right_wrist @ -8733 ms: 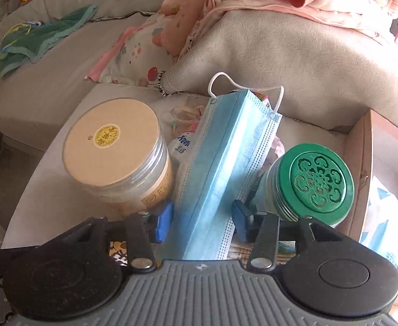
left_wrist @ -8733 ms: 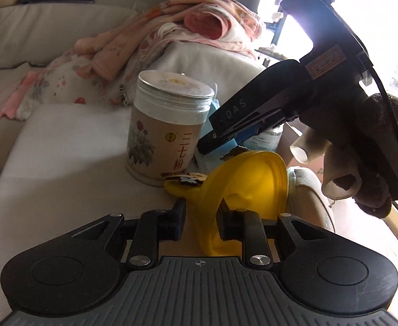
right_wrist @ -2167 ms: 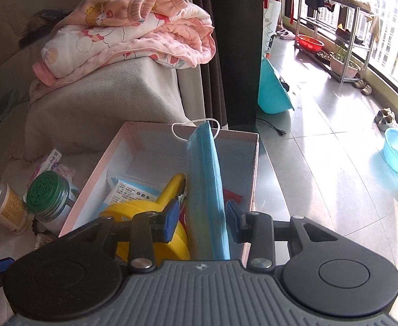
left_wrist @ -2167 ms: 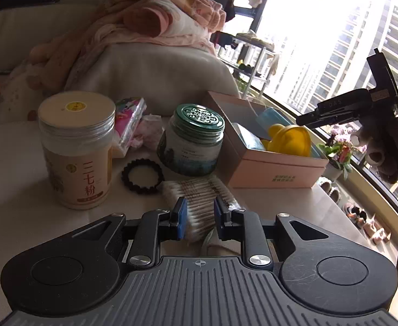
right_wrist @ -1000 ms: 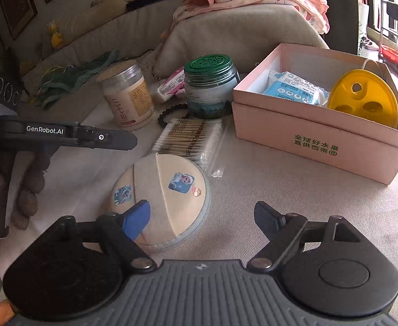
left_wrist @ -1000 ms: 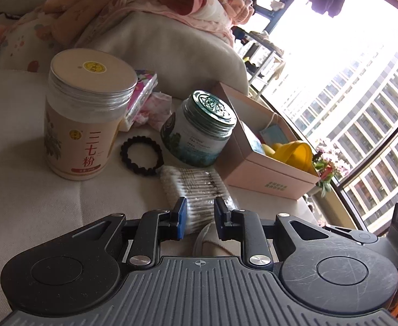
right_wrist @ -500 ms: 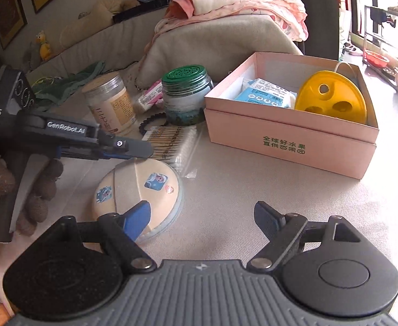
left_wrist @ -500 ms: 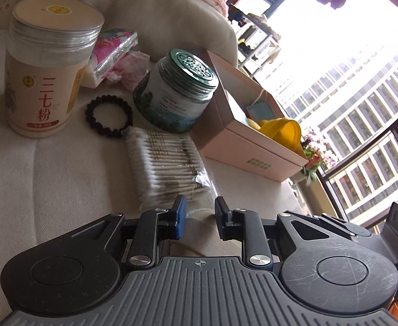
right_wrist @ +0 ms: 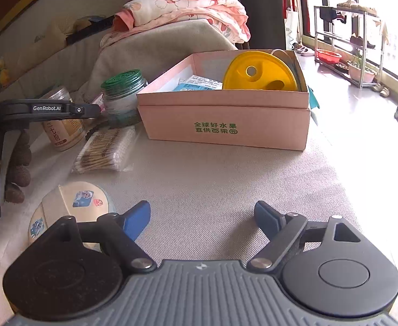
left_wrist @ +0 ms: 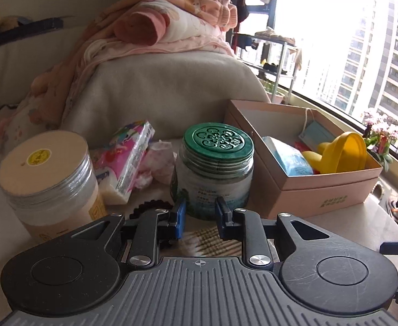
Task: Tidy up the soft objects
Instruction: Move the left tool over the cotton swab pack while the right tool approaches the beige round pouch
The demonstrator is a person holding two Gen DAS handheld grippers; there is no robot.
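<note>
Right wrist view: right hand-held gripper (right_wrist: 200,218) is hovering wide open and empty; left hand-held gripper (left_wrist: 198,217), narrowly parted and empty, is hanging over the cotton swab pack (right_wrist: 103,149) beside the pink box (right_wrist: 226,125).

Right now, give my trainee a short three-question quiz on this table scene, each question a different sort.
1. True or false: the yellow funnel lies inside the pink box.
2. Which lies nearest the right gripper? A) cotton swabs B) round pouch C) green-lid jar
3. Fill in: the right gripper's jaws stand ____, holding nothing.

Key: 1 true; 2 B; 3 open.
</note>
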